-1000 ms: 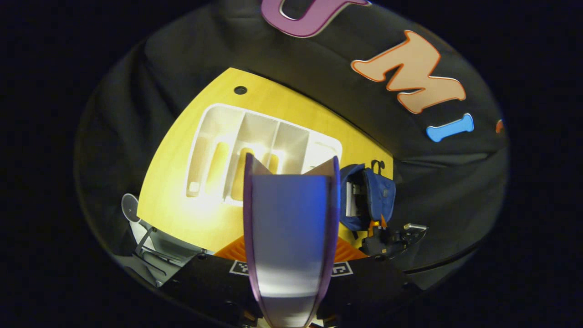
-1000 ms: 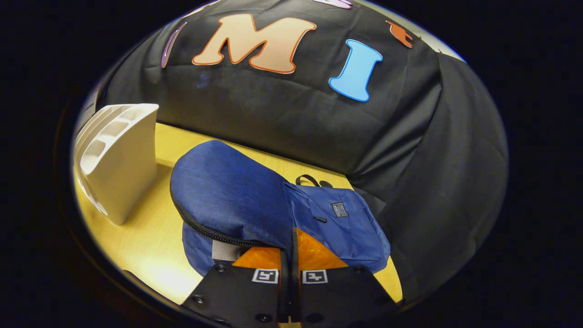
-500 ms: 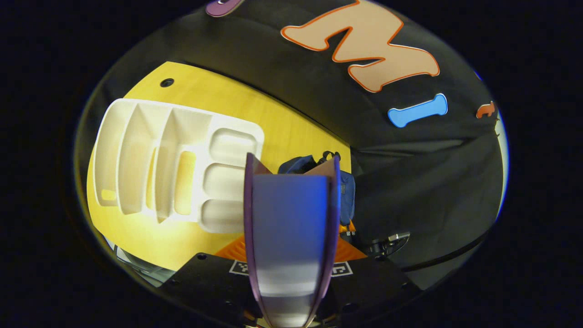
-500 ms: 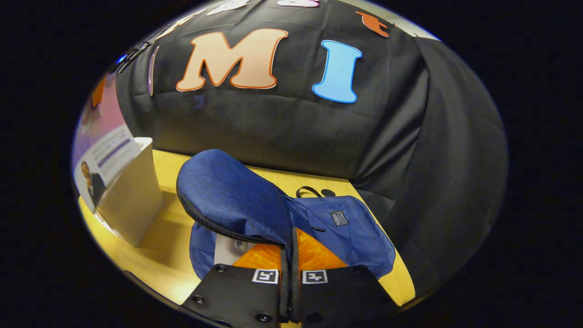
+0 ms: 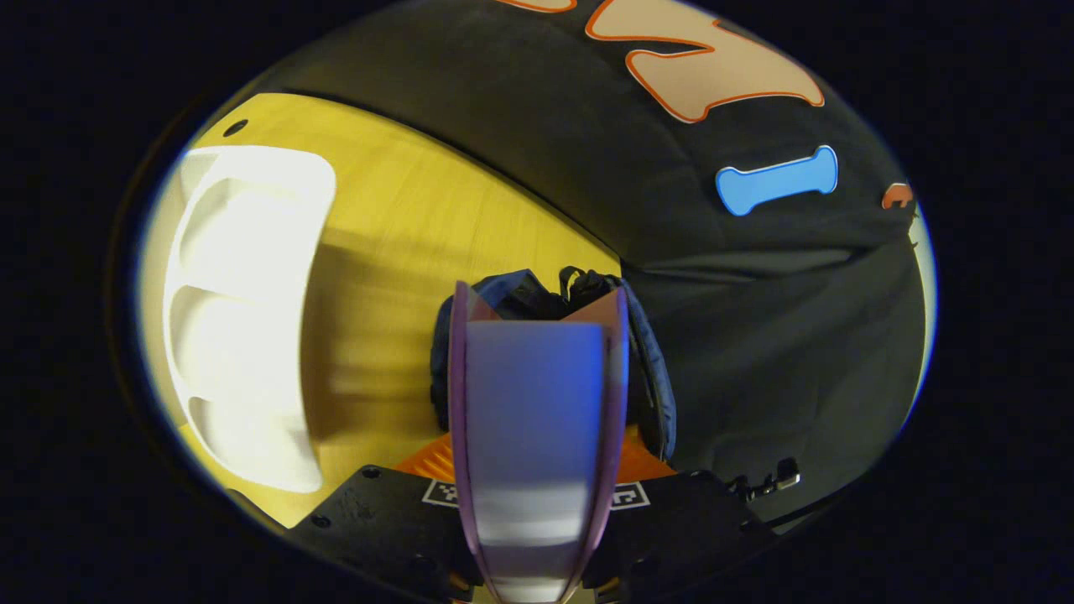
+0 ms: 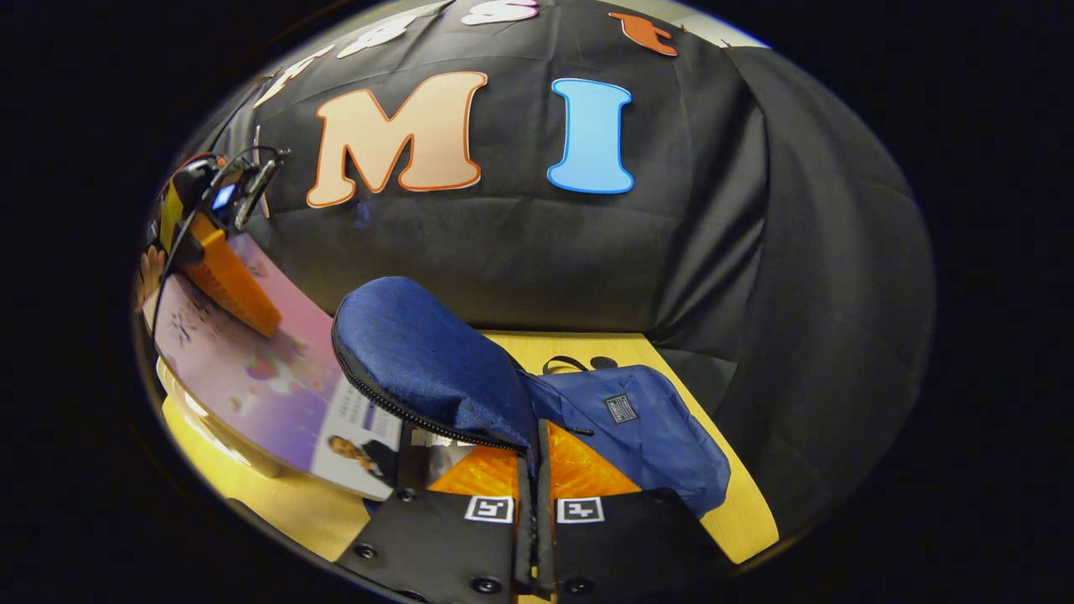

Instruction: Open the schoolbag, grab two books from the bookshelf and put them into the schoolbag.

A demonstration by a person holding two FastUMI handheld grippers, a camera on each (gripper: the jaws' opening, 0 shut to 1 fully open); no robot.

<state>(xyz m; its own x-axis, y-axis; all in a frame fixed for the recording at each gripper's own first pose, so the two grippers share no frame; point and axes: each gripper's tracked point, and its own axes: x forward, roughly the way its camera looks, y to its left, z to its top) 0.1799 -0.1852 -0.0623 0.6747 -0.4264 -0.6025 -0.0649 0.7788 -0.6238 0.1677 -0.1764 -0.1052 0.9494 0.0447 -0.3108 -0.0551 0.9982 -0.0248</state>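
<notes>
Bag open, my right jaws pinching its flap; left jaws clamp the book, bagging left.

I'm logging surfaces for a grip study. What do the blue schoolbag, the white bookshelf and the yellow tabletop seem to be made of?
The blue schoolbag looks like woven fabric: matte, heathered weave, soft folds, a zip along its flap edge. The white bookshelf seems moulded plastic, with smooth rounded compartments and a slight sheen, though blur leaves that open. The yellow tabletop looks like wood or wood-look laminate, with faint grain lines.
</notes>
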